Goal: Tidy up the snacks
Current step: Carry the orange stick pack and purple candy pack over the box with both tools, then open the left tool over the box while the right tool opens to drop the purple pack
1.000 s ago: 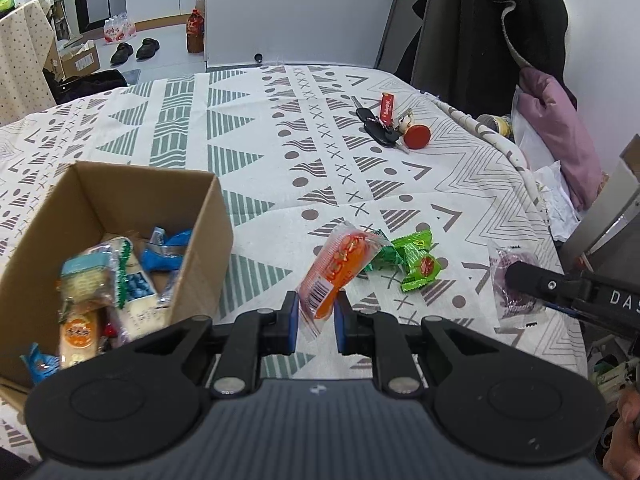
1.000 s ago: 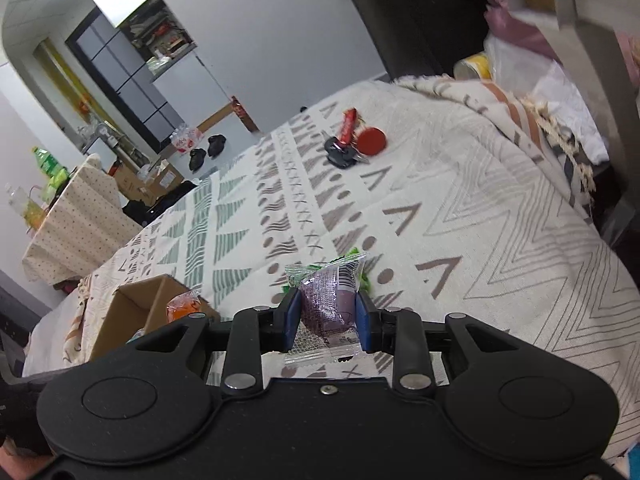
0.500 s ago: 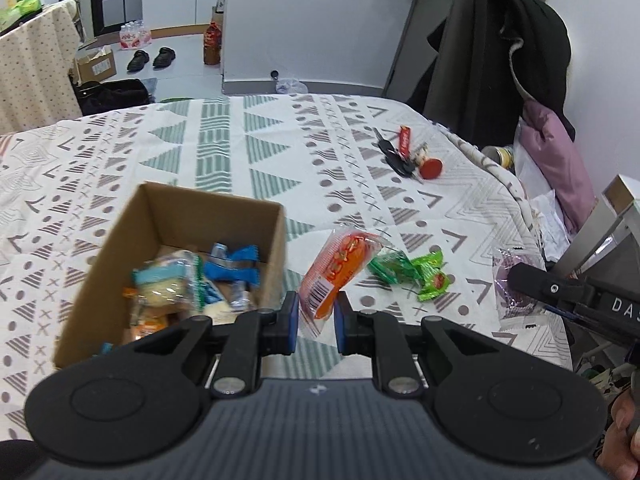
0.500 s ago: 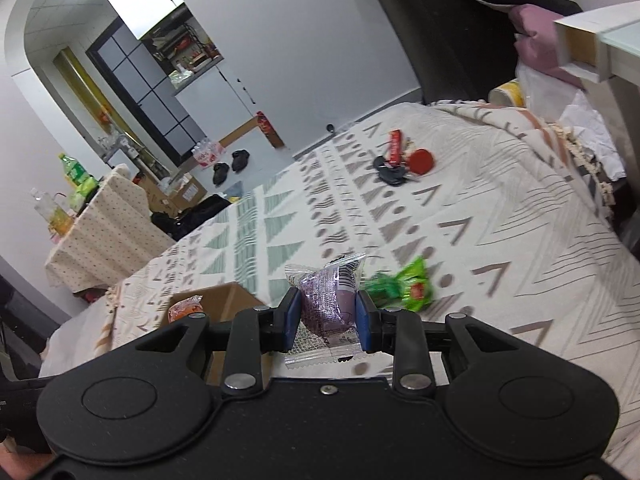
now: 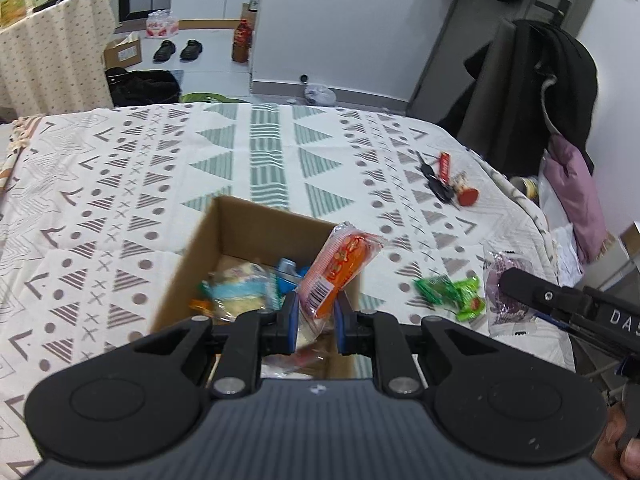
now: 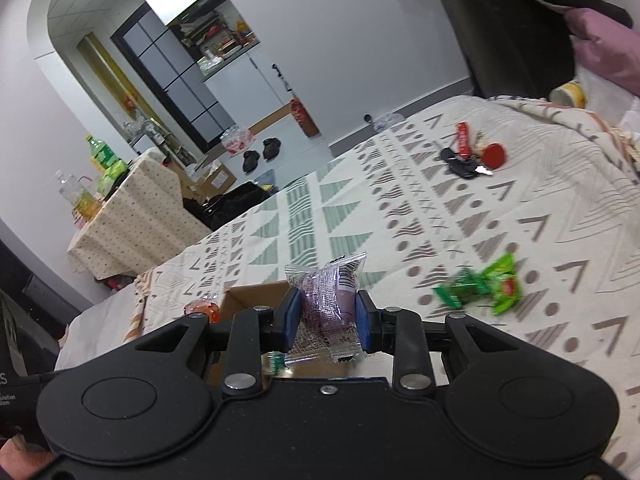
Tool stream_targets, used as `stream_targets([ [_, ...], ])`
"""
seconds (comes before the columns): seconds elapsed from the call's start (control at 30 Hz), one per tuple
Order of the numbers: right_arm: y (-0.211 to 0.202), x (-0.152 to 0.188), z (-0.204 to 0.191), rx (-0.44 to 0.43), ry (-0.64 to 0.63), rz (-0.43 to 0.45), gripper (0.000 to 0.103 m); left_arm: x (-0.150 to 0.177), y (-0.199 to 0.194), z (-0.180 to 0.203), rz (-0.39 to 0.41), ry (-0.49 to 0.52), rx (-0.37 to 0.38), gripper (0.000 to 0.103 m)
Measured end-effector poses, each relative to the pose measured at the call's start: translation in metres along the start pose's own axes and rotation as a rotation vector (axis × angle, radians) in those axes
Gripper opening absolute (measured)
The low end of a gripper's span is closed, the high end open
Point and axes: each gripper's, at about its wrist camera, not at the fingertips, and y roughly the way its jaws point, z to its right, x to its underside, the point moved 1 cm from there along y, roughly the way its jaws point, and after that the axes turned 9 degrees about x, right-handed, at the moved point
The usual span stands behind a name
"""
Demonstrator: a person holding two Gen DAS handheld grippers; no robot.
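My left gripper (image 5: 314, 320) is shut on an orange snack packet (image 5: 340, 268), held above the near right part of an open cardboard box (image 5: 240, 220) with several wrapped snacks inside. My right gripper (image 6: 325, 322) is shut on a purple snack in a clear wrapper (image 6: 328, 300); the same purple snack (image 5: 502, 284) shows at the right in the left wrist view. A green snack packet (image 5: 450, 294) lies on the patterned cloth right of the box, also the green packet (image 6: 480, 286) in the right wrist view. The box corner (image 6: 256, 294) sits just beyond my right fingers.
Keys with a red tag (image 5: 444, 180) lie at the far right of the patterned tablecloth (image 5: 200, 152). A chair with dark and pink clothes (image 5: 560, 128) stands past the right edge. Shoes (image 5: 178, 49), bottles and a covered side table (image 5: 48, 40) are on the floor beyond.
Both grippers have moved left and up with their snacks. The orange packet went from beside the box to over it. The box now lies under my left gripper.
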Motion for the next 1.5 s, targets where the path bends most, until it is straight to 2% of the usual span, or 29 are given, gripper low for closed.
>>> stream_targets([
  [0.27,0.022,0.001,-0.039,-0.021,-0.039,-0.031,0.029,-0.014,0.001,-0.037,-0.009,-0.048,-0.01,0.017],
  [0.53,0.04,-0.004,-0.061,-0.017,-0.054,-0.052,0.029,-0.034,0.016,-0.058,-0.027,-0.078,-0.008,0.017],
  [0.67,0.052,-0.003,-0.067,-0.012,-0.059,-0.075,0.029,-0.041,0.024,-0.063,-0.041,-0.078,-0.017,0.023],
  [0.8,0.061,-0.001,-0.074,-0.014,-0.06,-0.094,0.029,-0.041,0.026,-0.07,-0.051,-0.088,-0.013,0.025],
  [0.9,0.065,-0.002,-0.077,-0.027,-0.045,-0.121,0.033,-0.042,0.023,-0.074,-0.055,-0.092,-0.017,0.033],
  [0.97,0.065,-0.002,-0.076,-0.034,-0.021,-0.126,0.051,-0.042,0.021,-0.075,-0.053,-0.094,-0.021,0.044],
  [1.17,0.05,-0.002,-0.066,0.0,-0.032,-0.104,0.052,-0.04,0.013,-0.07,-0.048,-0.088,-0.041,0.076],
  [1.5,0.022,0.003,-0.029,0.03,-0.023,-0.089,0.061,-0.02,0.013,-0.039,-0.086,-0.057,-0.038,0.084],
])
